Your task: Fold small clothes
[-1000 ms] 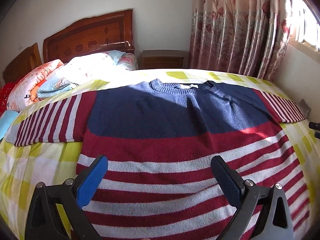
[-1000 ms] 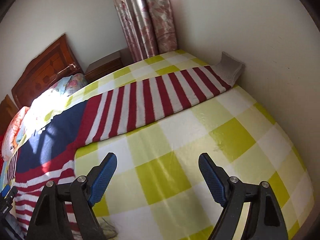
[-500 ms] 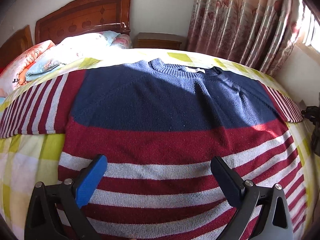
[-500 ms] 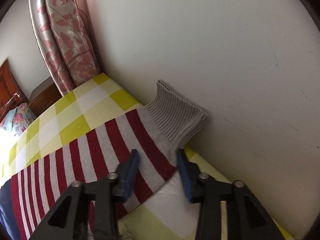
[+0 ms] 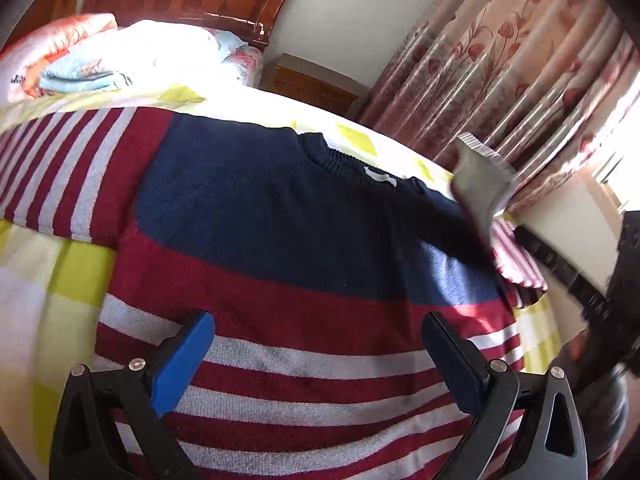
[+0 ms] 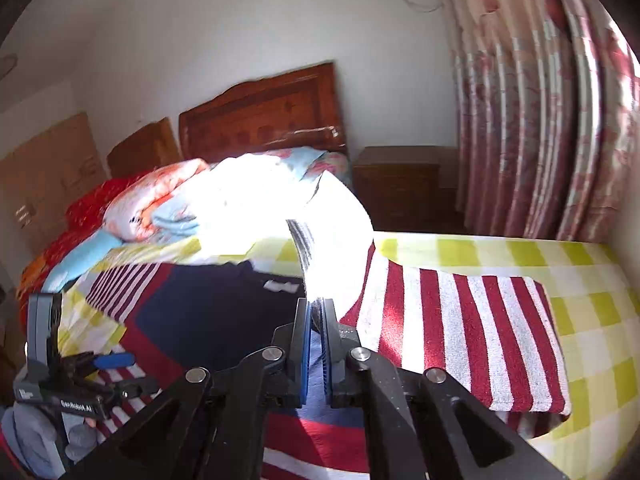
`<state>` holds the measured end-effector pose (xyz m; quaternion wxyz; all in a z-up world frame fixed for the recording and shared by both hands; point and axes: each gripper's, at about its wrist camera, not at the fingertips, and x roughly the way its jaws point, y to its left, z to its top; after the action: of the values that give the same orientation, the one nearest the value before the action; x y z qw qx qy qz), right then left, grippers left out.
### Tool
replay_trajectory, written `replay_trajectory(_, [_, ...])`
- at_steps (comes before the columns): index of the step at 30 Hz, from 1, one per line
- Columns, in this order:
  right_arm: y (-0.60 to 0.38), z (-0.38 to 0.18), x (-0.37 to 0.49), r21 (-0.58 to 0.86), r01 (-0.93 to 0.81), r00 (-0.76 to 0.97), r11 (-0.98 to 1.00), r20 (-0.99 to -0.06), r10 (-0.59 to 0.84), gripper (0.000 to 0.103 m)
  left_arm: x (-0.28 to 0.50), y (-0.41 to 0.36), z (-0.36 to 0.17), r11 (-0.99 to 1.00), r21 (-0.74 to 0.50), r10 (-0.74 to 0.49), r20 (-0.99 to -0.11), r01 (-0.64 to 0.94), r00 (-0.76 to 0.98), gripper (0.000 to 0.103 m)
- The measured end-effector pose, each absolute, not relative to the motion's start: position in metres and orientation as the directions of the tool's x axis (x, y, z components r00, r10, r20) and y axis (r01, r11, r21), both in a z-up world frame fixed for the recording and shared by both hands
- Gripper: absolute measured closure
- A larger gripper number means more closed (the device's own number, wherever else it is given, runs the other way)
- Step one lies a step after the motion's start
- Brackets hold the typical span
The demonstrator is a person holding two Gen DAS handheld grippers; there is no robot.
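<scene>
The sweater [image 5: 280, 240] lies spread flat on the bed [image 6: 580, 280]. The right gripper [image 6: 316, 344] has its jaws clamped on the grey cuff [image 5: 480, 176], lifting that sleeve [image 6: 460, 328] over the chest. The left gripper [image 5: 316, 360] hovers above the striped hem, jaws wide apart.

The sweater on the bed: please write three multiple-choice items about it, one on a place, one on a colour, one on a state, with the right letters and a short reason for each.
1. Where does the sweater lie?
A. on the checked bedspread
B. on the nightstand
C. on the floor

2. What colour is the cuff of the lifted sleeve?
A. navy
B. grey
C. yellow

3. How does the right gripper stand?
A. wide open above the bed
B. shut on the cuff
C. shut on the curtain

Answers:
1 A, the yellow-green checks show around it.
2 B, the ribbed end is grey.
3 B, the blue pads pinch the fabric; the left gripper hangs open over the stripes.
</scene>
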<state>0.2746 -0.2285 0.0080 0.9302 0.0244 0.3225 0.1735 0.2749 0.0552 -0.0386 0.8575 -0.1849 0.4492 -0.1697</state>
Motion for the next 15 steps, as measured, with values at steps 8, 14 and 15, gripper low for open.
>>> replay_trajectory(8, [-0.179, -0.054, 0.221, 0.130, -0.496, 0.534, 0.859, -0.734, 0.420, 0.087, 0.300, 0.022, -0.017, 0.789, -0.561, -0.605, -0.639, 0.250, 0.475, 0.000])
replay_trajectory(14, [-0.249, -0.039, 0.184, 0.126, -0.353, 0.624, 0.927, -0.706, 0.334, 0.083, 0.356, -0.037, -0.041, 0.874, -0.458, -0.484, -0.779, 0.166, 0.398, 0.000])
replay_trajectory(15, [-0.259, -0.040, 0.182, 0.133, -0.324, 0.629, 0.937, -0.709, 0.319, 0.083, 0.356, -0.043, -0.036, 0.892, -0.417, -0.448, -0.778, 0.171, 0.441, 0.000])
